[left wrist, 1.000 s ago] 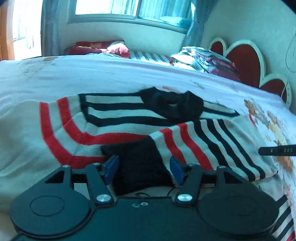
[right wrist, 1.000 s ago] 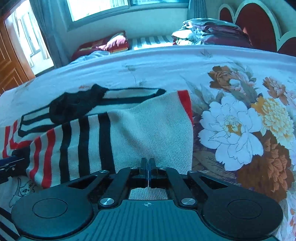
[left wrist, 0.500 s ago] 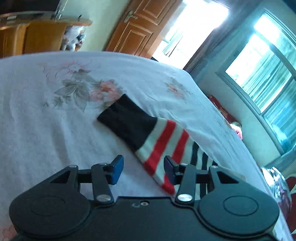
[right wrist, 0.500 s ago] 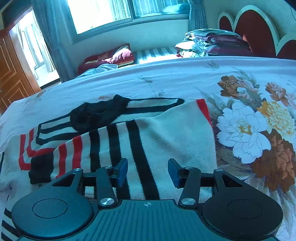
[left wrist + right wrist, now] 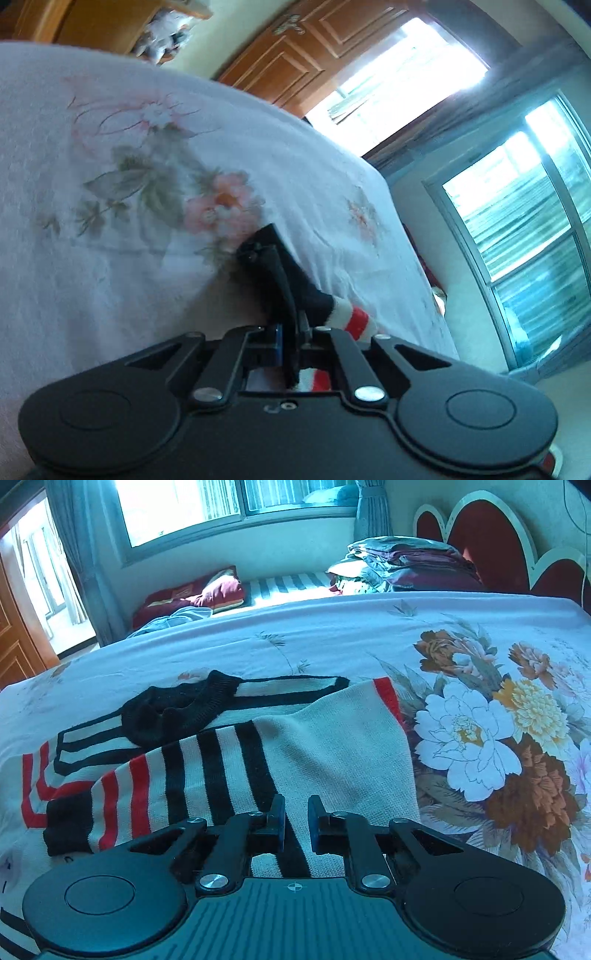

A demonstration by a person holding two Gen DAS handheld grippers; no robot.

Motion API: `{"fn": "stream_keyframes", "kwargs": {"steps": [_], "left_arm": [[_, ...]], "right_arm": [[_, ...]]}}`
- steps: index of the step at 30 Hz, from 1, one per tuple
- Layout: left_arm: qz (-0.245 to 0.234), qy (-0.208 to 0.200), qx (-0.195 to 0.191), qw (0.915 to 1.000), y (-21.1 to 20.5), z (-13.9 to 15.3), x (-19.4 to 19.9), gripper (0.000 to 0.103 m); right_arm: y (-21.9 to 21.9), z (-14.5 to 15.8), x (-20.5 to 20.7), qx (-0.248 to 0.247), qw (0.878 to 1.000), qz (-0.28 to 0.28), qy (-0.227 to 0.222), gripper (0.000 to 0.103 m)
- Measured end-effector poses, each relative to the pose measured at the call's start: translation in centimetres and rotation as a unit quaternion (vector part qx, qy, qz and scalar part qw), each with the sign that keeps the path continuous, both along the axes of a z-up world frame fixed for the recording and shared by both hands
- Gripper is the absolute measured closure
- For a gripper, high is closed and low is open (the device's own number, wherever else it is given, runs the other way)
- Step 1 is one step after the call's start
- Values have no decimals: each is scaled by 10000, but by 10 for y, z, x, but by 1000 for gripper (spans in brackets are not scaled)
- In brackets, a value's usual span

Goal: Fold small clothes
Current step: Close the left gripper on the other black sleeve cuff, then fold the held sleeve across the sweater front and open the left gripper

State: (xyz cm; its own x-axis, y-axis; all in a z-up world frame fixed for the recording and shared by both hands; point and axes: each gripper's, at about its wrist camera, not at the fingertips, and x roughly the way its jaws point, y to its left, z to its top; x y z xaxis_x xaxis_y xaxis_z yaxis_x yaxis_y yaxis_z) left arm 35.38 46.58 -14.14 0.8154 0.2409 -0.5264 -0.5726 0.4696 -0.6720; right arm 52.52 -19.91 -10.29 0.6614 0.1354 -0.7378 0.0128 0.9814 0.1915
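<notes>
A small cream sweater with black and red stripes and a black collar lies on the bed, one sleeve folded across its body. My right gripper hovers over the folded sleeve with its jaws a narrow gap apart, holding nothing. In the left wrist view my left gripper is shut on the black cuff of the other sleeve, whose red and white stripes trail to the right, lifted off the sheet.
The floral bedsheet covers the bed. Folded bedding is stacked by the red headboard. A red pillow lies under the window. A wooden door stands beyond the bed's far side.
My left gripper has closed on the sleeve cuff it was straddling and raised it. My right gripper's jaws have narrowed from wide open and it has moved slightly over the sleeve.
</notes>
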Motion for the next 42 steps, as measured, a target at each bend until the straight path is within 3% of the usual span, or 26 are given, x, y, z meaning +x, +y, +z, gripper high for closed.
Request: {"fn": "stream_keyframes", "kwargs": {"steps": [4,9,12,17,19,24,26,27,28,29,31,32,35,39,42], "left_arm": [[-923,-384,607,9931,-53,38,28,99],[-2326,-500,1015,9660,-161,66,92,99],[-3101,-310,1224,9423,-236,67,123,99],[-4261,213,1598,8902,-343,47,169,99],[-4561,373,1680,8731,-375,34,182,99],[-5067,853,1718,8405,-434,-2,203,97],[-5228,885,1669,8312,-451,-13,208,82],[-5241,725,1715,8311,-456,-13,205,66],[-5328,572,1701,8270,-461,-13,201,42],[-5437,467,1701,8205,-464,-7,199,37],[-5469,397,2031,8112,-465,6,185,39],[-5433,287,2197,8098,-460,13,176,39],[-5057,231,2582,8229,-426,28,143,41],[-4333,513,3164,8424,-360,40,91,42],[-3945,973,3101,8595,-313,34,65,44]], "right_arm": [[-5,4,-3,0,10000,15,-92,89],[-7,7,-1,135,9996,106,-204,89],[-12,8,0,291,9992,111,-240,89],[-30,9,-9,598,9978,41,-290,89],[-39,9,-13,690,9972,-7,-286,89],[-68,8,-25,816,9960,-256,-258,89],[-80,6,-29,943,9947,-349,-231,88],[-86,6,-30,1038,9935,-409,-220,88],[-90,5,-30,1112,9925,-466,-213,88],[-93,5,-29,1180,9915,-507,-207,86],[-94,5,-25,1352,9893,-500,-210,56],[-93,5,-24,1425,9883,-486,-253,39],[-77,6,-10,1722,9846,-166,-252,38],[-40,1,12,1952,9802,333,-60,38],[-14,-10,28,1974,9788,529,121,38]]}}
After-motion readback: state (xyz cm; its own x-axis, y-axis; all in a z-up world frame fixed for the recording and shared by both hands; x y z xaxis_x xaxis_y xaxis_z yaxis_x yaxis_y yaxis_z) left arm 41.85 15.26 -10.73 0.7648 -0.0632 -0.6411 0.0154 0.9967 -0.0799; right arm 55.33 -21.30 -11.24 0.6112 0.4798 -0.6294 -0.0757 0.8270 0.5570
